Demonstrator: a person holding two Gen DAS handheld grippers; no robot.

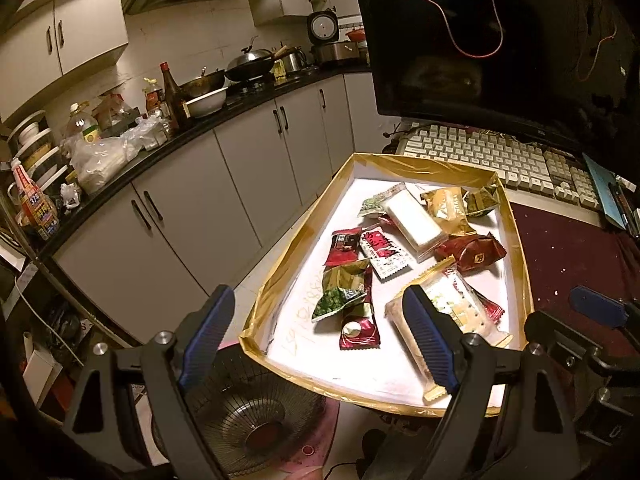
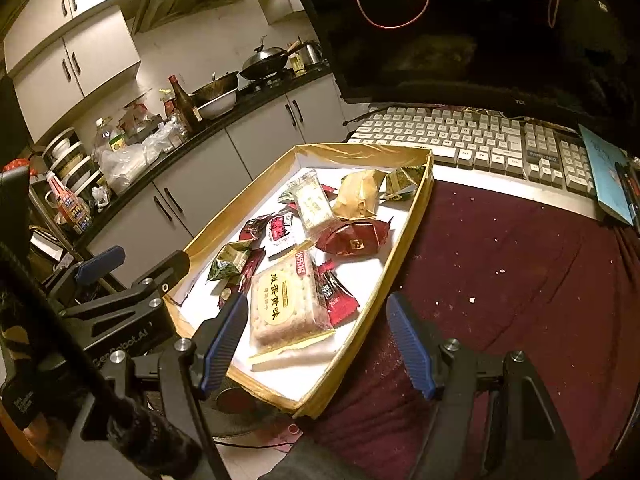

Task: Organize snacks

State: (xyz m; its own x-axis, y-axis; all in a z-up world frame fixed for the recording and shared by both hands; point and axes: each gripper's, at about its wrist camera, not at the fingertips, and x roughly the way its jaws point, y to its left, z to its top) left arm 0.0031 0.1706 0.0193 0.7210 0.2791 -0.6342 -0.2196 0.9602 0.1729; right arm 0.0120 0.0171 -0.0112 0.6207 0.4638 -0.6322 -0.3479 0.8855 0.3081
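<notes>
A shallow gold-rimmed box (image 1: 296,256) with a white floor holds several wrapped snacks. Among them are a large cracker pack (image 2: 280,308), a long white pack (image 1: 414,220), a gold pack (image 2: 358,194), a dark red pack (image 1: 472,252) and a green pea pack (image 1: 340,296). My left gripper (image 1: 318,340) hovers open over the box's near left corner with nothing between its pads. My right gripper (image 2: 318,346) hangs open over the near right edge. The cracker pack (image 1: 452,312) lies just beyond its fingers, untouched.
A white keyboard (image 2: 460,140) and a dark monitor (image 1: 480,40) stand behind the box. A dark red cloth (image 2: 500,260) covers the table to the right. A round wire-grilled fan or heater (image 1: 256,420) sits on the floor below. The cluttered kitchen counter (image 1: 120,168) runs along the left.
</notes>
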